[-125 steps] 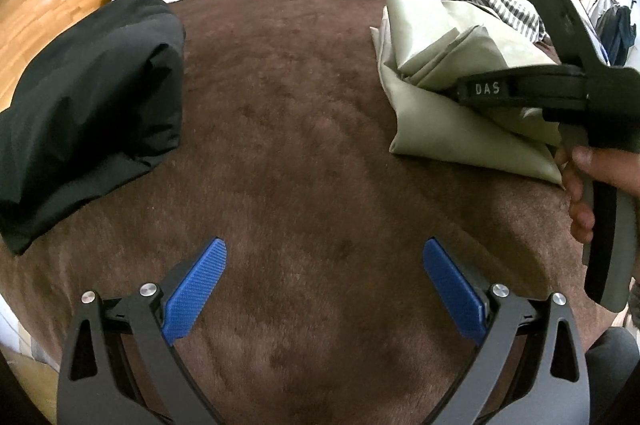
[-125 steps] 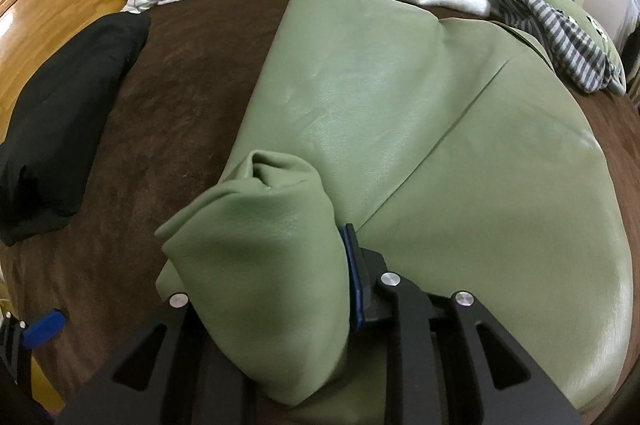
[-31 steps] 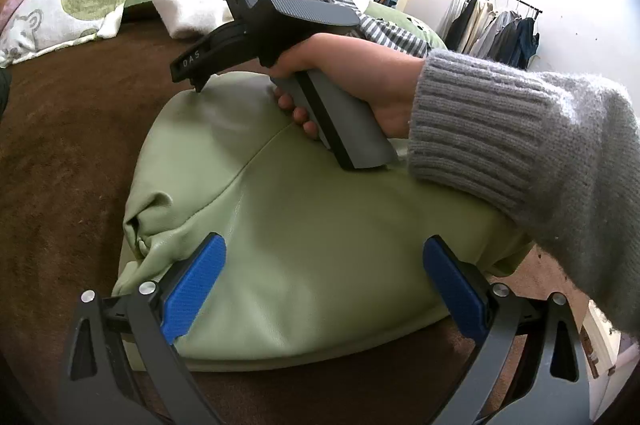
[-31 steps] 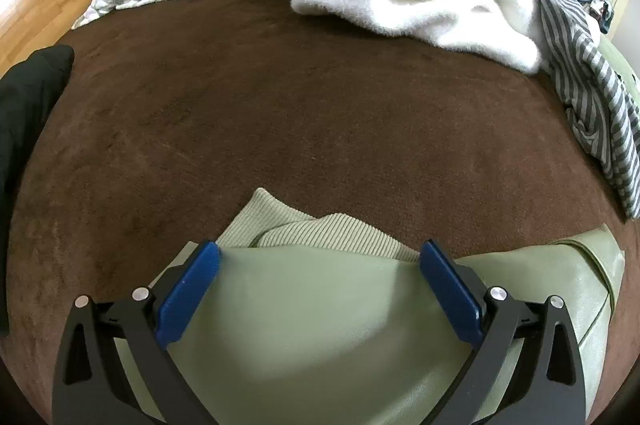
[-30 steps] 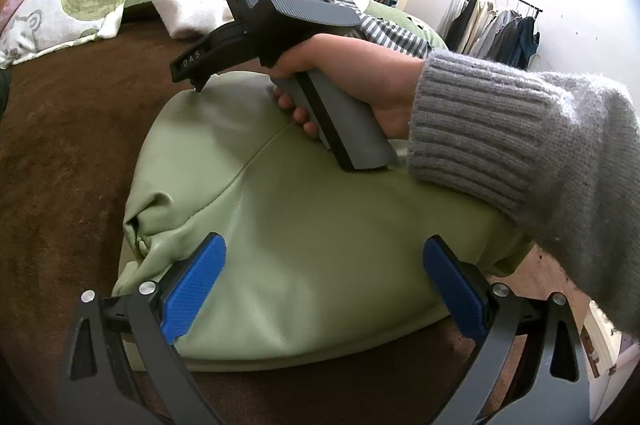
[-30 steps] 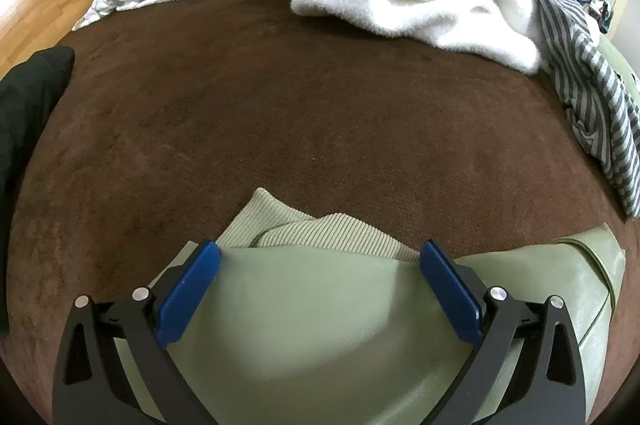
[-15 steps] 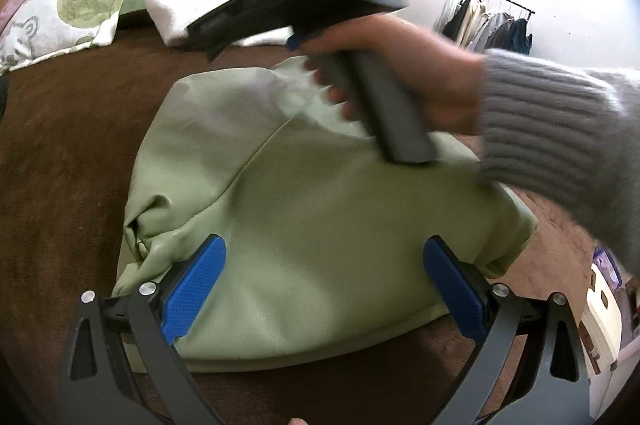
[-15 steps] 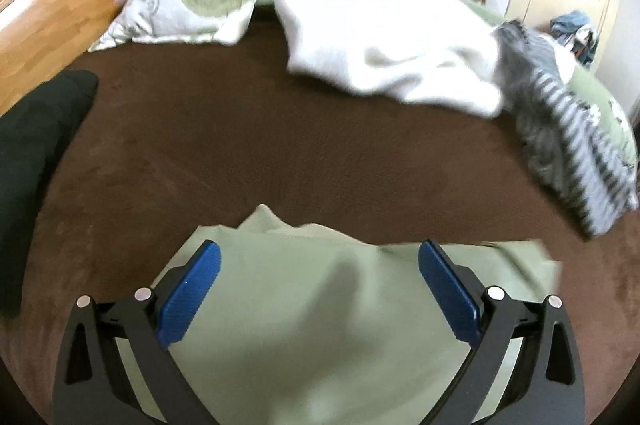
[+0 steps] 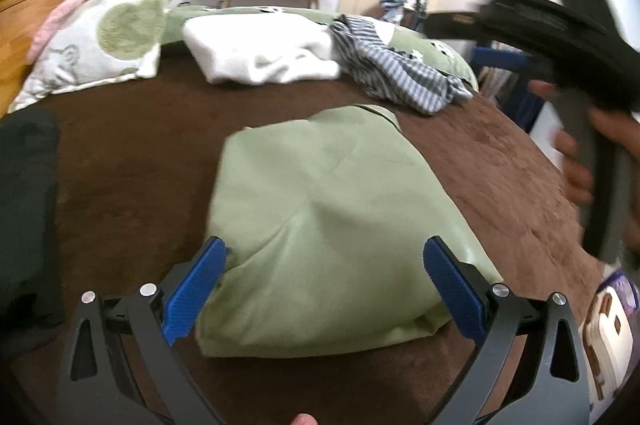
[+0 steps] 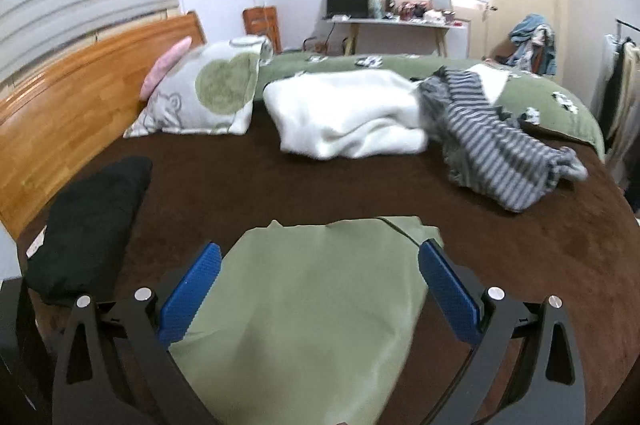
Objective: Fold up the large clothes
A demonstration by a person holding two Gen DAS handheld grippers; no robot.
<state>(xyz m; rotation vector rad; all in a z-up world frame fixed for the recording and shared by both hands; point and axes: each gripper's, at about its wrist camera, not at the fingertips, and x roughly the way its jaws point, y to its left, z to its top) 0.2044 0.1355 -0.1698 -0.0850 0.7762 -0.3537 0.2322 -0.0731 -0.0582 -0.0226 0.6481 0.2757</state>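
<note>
A folded light-green garment (image 9: 328, 225) lies on the brown bedspread (image 9: 132, 161). It also shows in the right wrist view (image 10: 312, 305). My left gripper (image 9: 326, 285) is open and empty, raised over the garment's near edge. My right gripper (image 10: 318, 289) is open and empty, lifted above the garment. In the left wrist view the right gripper's body appears blurred at the upper right, held in a hand (image 9: 576, 161).
A folded black garment (image 10: 88, 221) lies at the left by the wooden headboard (image 10: 80, 97). A white blanket (image 10: 348, 121), a striped grey garment (image 10: 492, 141) and a patterned pillow (image 10: 208, 89) lie at the far side. The bed's right edge (image 9: 568, 209) is close.
My right gripper has lifted off the green garment and swung up and to the right. My left gripper has risen and tilted up; the garment lies still in its folded shape.
</note>
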